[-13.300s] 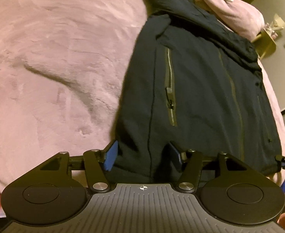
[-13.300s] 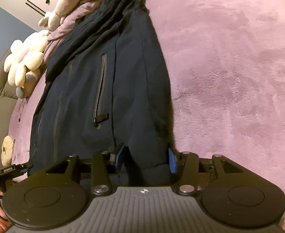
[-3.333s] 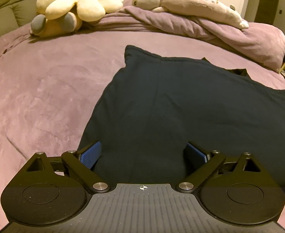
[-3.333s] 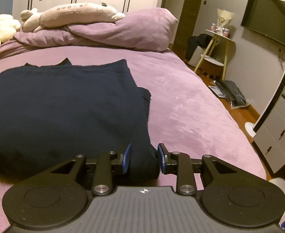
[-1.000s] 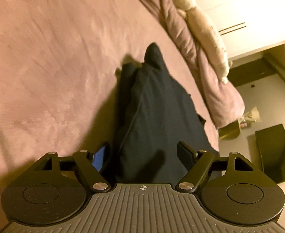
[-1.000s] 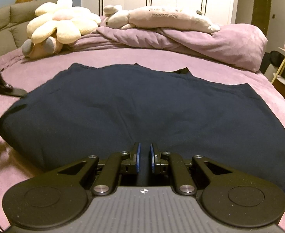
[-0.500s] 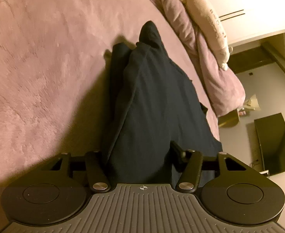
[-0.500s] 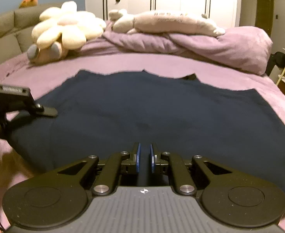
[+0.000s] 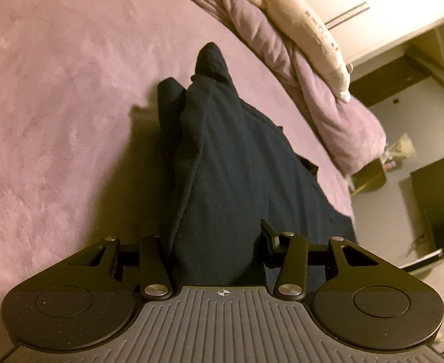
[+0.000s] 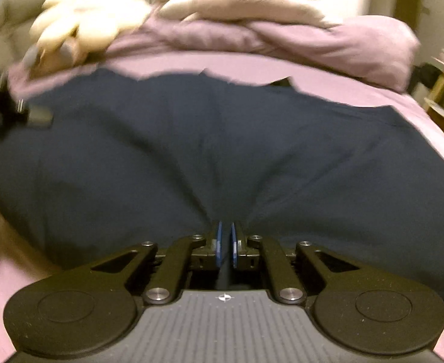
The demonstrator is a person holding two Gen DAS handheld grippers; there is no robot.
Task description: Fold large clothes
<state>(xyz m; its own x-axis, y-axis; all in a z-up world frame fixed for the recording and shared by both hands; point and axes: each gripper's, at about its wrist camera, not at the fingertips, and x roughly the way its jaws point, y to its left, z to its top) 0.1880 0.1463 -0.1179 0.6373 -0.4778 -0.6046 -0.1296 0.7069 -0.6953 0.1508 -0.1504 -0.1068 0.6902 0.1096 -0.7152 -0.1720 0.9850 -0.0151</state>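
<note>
A big bed [image 9: 55, 106] with a soft purple cover fills both views. At the far end of the bed lies a bunched purple blanket [image 10: 327, 42], with a long pale plush toy [image 9: 309, 21] on top of it. A yellow flower plush [image 10: 82, 27] sits next to that toy, on the left in the right wrist view. Behind the bed stand white closet doors [image 9: 388, 9]. Past the blanket's end there is a small side table [image 9: 370, 178] and a dark flat screen [image 9: 436, 202].

The dark blue jacket [image 10: 222, 151] lies folded on the bed, in front of the blanket.

A second ago the left fingers stood wide on both sides of the jacket's edge. Now they are much closer together, and that edge stands up higher off the bed. The right wrist view was sharp then and is blurry now.

The left gripper [image 9: 214, 242] is closing its fingers on a thick bunch of the jacket's end, and the cloth fills the gap between them. The right gripper [image 10: 225, 242] has its fingers [image 10: 218, 242] pressed almost together, pinching a thin fold at the jacket's near edge. Creases in the cloth run out from that pinch. The left gripper also shows at the jacket's left end in the right wrist view.
</note>
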